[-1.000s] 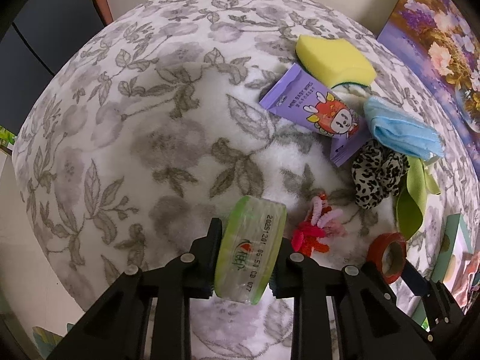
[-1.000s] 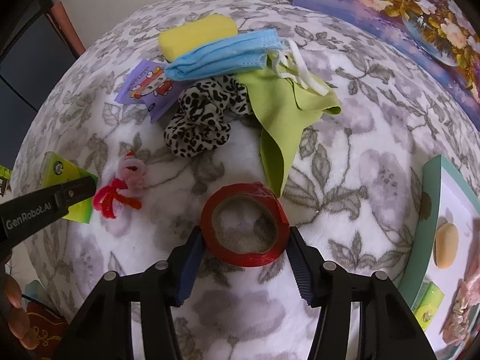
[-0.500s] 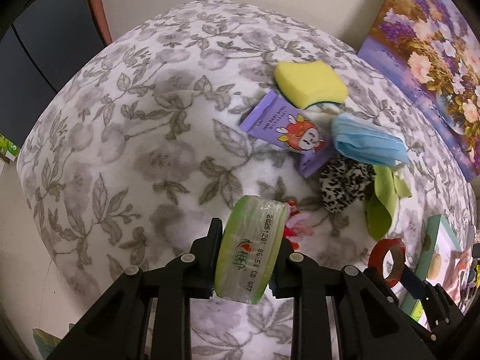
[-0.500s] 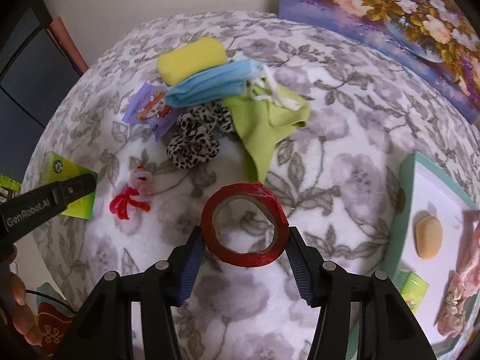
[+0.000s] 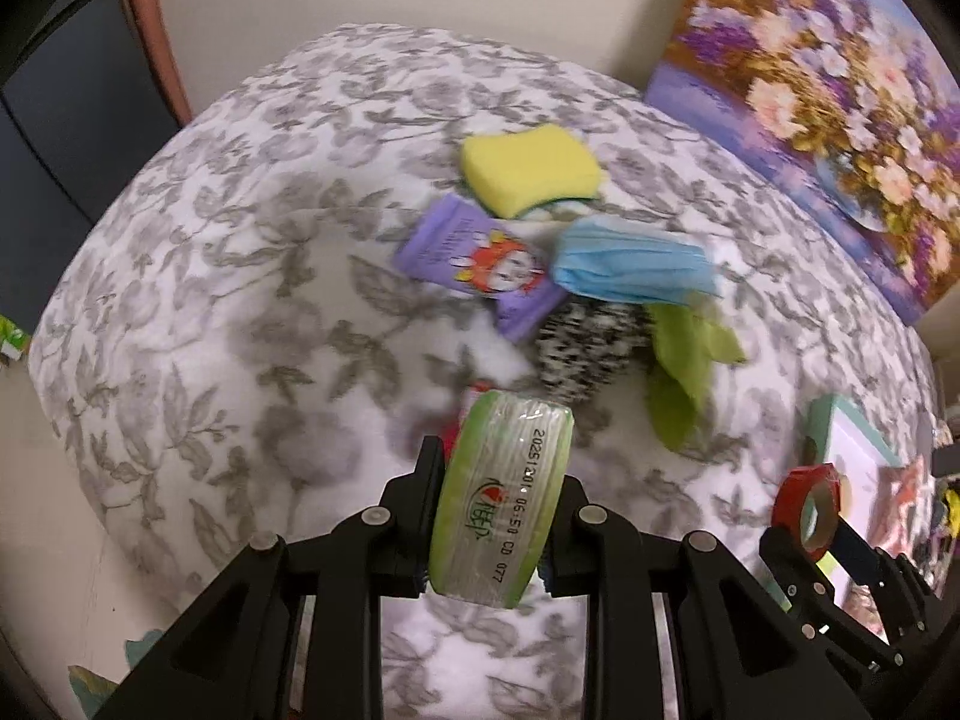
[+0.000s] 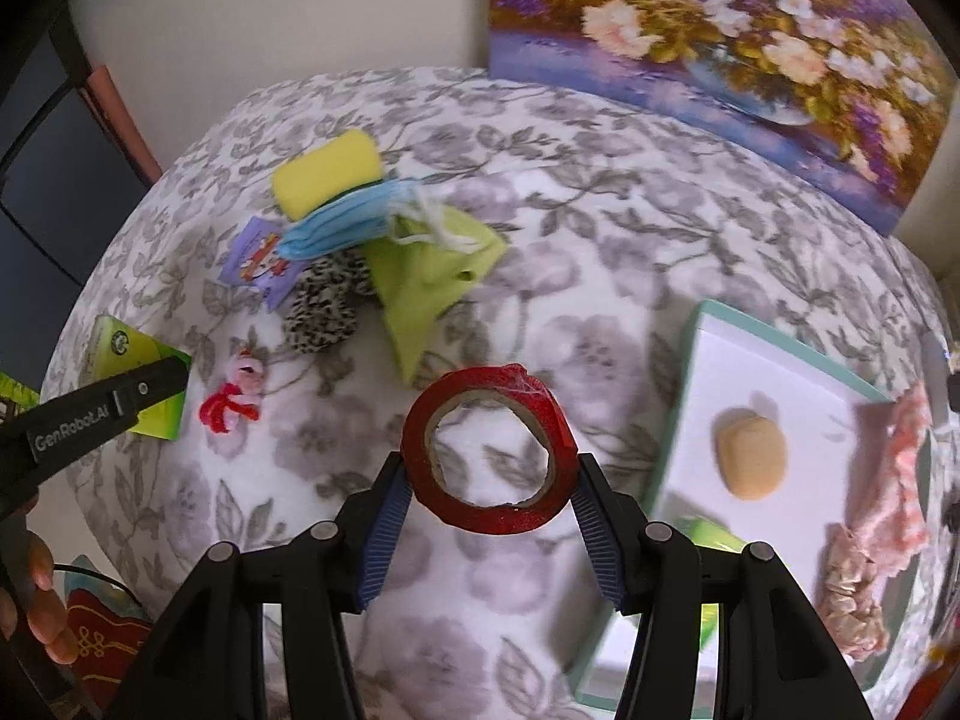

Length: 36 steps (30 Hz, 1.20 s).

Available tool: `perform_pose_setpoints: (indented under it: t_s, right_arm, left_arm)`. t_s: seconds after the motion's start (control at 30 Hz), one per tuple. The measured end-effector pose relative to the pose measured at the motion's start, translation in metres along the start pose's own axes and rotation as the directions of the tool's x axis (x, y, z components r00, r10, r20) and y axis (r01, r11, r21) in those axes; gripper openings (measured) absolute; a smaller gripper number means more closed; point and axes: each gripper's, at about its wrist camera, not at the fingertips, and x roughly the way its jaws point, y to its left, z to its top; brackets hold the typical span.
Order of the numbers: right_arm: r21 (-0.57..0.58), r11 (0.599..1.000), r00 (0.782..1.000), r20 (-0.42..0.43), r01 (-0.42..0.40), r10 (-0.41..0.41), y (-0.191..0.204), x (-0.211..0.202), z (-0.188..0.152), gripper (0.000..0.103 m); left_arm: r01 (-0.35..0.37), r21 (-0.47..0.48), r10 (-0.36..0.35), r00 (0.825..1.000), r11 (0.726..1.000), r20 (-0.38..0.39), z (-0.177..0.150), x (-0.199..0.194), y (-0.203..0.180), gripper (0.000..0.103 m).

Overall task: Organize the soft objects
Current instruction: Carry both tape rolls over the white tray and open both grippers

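You've lifted both since 1 s ago: left gripper (image 5: 495,516) still clamps the green pack (image 5: 501,498), right gripper (image 6: 489,474) the red tape roll (image 6: 487,449). More tray (image 6: 780,360) shows. Floral cloth (image 5: 240,300) below, painting (image 6: 720,36) on wall.

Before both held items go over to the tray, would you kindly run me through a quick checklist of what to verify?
1. Left gripper grip on the green tissue pack: jaws clamp both sides, ok.
2. Right gripper grip on the red tape roll: jaws press on its rim at both sides, ok.
3. Both items clear of the floral cloth: lifted above it, ok.
4. Bare room in the tray: white floor open around the beige piece, ok.
5. Path to the tray: nothing standing between tape roll and tray, ok.
6. Whether the tape roll counts as soft: cannot tell.
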Motion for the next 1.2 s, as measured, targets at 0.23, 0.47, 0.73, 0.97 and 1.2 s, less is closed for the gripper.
perform_pose_setpoints:
  t_s: [0.23,0.47,0.73,0.97,1.2]
  right_arm:
    - [0.096,0.995,0.999,0.029,-0.021,0.019,-0.039,-0.019,-0.005,0.057]
    - [0.159,0.987,1.0,0.029,-0.013,0.008,-0.072,-0.027,-0.011,0.057]
    - [0.256,0.967,0.998,0.059,0.001,-0.017,-0.117,-0.04,-0.016,0.057]
    - [0.323,0.945,0.997,0.034,0.059,-0.074,-0.153,-0.035,-0.021,0.057]
    - [0.389,0.917,0.996,0.01,0.082,-0.093,-0.186,-0.025,-0.03,0.058]
  left_arm:
    - [0.016,0.067,-0.016,1.0,0.998,-0.009,-0.001,-0.011,-0.038,0.027]
    - [0.036,0.203,-0.037,0.999,0.979,0.002,0.0,-0.033,-0.098,0.027]
    - [0.058,0.328,-0.062,0.998,0.943,0.002,-0.007,-0.04,-0.166,0.027]
    - [0.057,0.415,-0.055,0.998,0.908,-0.015,-0.02,-0.029,-0.216,0.027]
    - [0.073,0.479,-0.063,0.997,0.875,-0.037,-0.035,-0.012,-0.257,0.027]
